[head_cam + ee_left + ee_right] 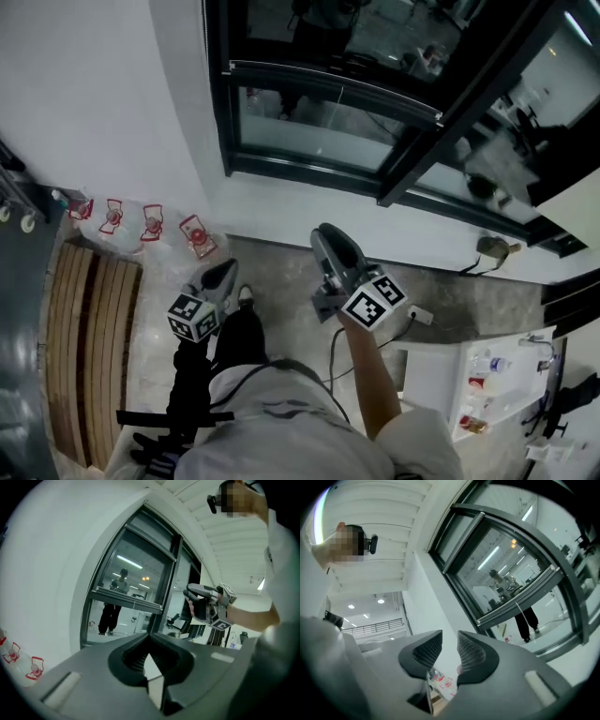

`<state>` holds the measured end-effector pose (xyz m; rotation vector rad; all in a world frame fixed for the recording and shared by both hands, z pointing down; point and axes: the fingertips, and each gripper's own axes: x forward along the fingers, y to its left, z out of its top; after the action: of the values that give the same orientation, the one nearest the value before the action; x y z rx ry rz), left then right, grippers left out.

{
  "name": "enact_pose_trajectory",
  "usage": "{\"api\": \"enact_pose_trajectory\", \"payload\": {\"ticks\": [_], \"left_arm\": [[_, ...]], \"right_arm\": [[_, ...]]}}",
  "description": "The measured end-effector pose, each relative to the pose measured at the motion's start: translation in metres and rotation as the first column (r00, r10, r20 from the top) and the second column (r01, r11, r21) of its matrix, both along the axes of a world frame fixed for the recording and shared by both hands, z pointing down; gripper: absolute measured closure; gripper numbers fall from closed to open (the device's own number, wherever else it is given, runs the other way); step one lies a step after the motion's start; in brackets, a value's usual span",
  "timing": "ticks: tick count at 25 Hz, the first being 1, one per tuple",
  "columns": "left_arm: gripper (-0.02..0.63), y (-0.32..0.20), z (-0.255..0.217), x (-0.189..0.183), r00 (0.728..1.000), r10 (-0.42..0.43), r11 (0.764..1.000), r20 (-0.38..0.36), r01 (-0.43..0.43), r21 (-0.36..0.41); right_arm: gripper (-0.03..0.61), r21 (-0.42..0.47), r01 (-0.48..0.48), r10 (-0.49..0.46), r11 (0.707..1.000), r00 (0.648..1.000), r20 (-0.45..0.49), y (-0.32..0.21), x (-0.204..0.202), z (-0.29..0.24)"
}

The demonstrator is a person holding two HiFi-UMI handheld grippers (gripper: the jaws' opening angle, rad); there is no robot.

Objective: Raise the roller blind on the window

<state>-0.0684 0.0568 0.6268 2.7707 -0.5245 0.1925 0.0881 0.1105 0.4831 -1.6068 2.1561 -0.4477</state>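
Black window frame point(309, 174) faced us. We held the left tool point(149, 645) fully closed, empty; right tool point(450, 643) sat partly open, nothing between its jaws.

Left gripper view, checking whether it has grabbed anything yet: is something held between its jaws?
No, the left gripper has its jaws closed against each other, with nothing between them.

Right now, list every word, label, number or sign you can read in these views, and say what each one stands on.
No text can be read in any view.
Red labels on the clear containers by the wall: too small to read.
Labels on the bottles on the white table: too small and blurred.
Marker cubes: black-and-white square patterns only, no letters or numbers.
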Motion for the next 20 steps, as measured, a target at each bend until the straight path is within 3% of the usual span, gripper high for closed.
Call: {"api": "enact_pose_trajectory", "payload": {"ticks": [4,9,16,20], "left_arm": [[0.614,0.055,-0.002,-0.004,0.999,-0.046,0.998,0.018,0.047,-0.045],[0.614,0.095,-0.031,-0.002,0.999,-0.053,0.998,0.003,0.053,-0.024],[0.614,0.11,-0.087,0.021,0.995,-0.07,0.996,-0.069,0.073,0.042],[0.615,0.112,-0.112,0.032,0.993,-0.075,0.989,-0.088,0.086,0.118]], "right_arm": [[0.548,-0.067,-0.123,0.123,0.99,0.992,0.007,0.066,0.009,0.02],[0.575,-0.134,-0.242,0.234,0.961,0.969,-0.073,0.117,0.01,0.027],[0.577,-0.114,-0.335,0.316,0.935,0.936,-0.159,0.142,0.004,0.013],[0.577,-0.079,-0.39,0.368,0.918,0.907,-0.206,0.14,-0.007,0.005]]}}
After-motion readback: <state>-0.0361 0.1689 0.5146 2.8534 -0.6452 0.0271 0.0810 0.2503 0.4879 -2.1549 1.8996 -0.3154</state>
